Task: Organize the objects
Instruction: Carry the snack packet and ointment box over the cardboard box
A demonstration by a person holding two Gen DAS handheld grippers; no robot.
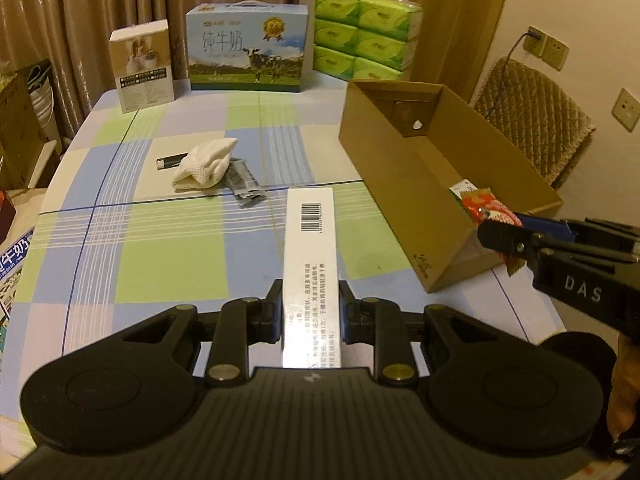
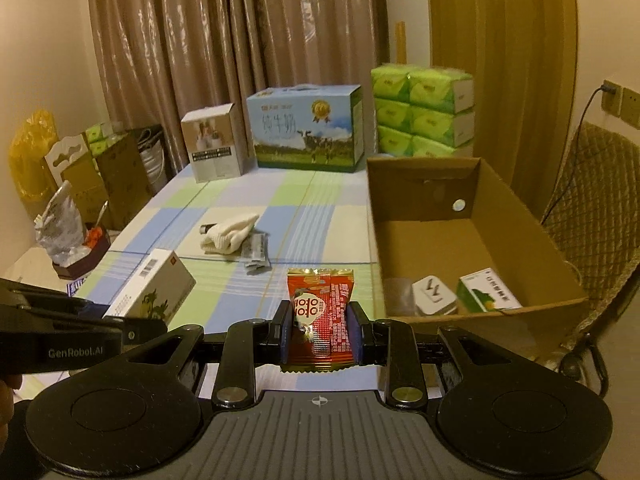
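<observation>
Both loads are mid-carry: the left gripper (image 1: 308, 308) is clamped on a long white barcoded carton (image 1: 309, 248), the right gripper (image 2: 320, 330) pinched on a crinkly red foil snack packet (image 2: 320, 304). Next, I reckon, each swings toward the open brown cardboard box (image 2: 520, 236) at two o'clock and lets go inside.

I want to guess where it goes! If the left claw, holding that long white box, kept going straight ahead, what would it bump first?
Probably the gray foil packets beside the white sock, then the milk carton; depth is unclear.

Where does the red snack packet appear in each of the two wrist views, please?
Left wrist: red snack packet at right edge, in the right gripper, beside the cardboard box.
Right wrist: bottom centre, clamped between the fingers.
Shared landmark: blue milk carton at the table's far end.
</observation>
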